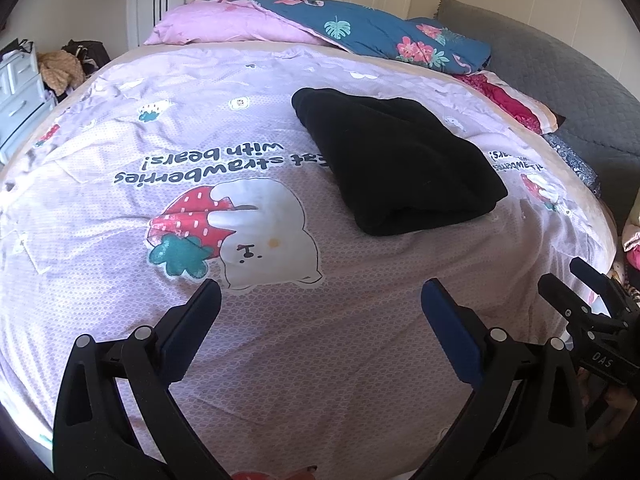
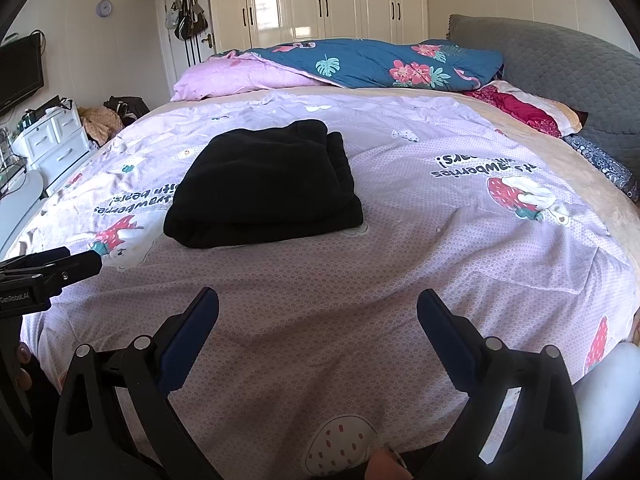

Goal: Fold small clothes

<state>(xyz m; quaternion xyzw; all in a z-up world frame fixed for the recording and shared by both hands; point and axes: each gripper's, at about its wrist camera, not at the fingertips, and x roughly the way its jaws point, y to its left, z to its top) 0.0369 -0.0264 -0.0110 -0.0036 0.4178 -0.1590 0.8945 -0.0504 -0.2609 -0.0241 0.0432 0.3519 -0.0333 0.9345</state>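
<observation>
Surface: bed w/ lilac bedspread (image 1: 280, 320), fine scale-pattern print, strawberry-and-bear motif (image 1: 236, 228) plus upside-down text "strawberries with bears!"; cloth lightly creased, beige blanket edge showing along far side.

Far end of bed, 12 o'clock: pink quilt (image 2: 236, 76) bunched w/ teal flamingo-and-flower duvet (image 2: 372, 62) lying over it. At 2 o'clock: red-patterned pillow (image 2: 524, 110) against grey quilted headboard (image 2: 568, 64).

Room: cream wardrobe doors (image 2: 320, 0) w/ dark handles behind bed; door w/ bags on hooks (image 2: 188, 16) at 11 o'clock; round wall clock (image 2: 105, 8); dark TV (image 2: 20, 68) on wall at 9–10 o'clock; white drawer unit (image 2: 56, 144) under it; heap of tan clothes (image 2: 100, 122) and dark bag on floor beside.

Task item: black garment (image 2: 264, 184), one pc, folded into thick rectangular stack, layered edges visible on near side, matte fleece-like cloth. Lies flat mid-bed; in right-wrist view at 11 o'clock of the fingers, in left-wrist view (image 1: 396, 164) at 1 o'clock. Partly covers printed text.

Left gripper (image 1: 320, 316): jaws spread wide, nothing between, blue pads, above near part of bedspread, well apart from garment.

Right gripper (image 2: 318, 316): same, jaws wide, empty, apart from garment; also seen at 3 o'clock edge of left-wrist view.
</observation>
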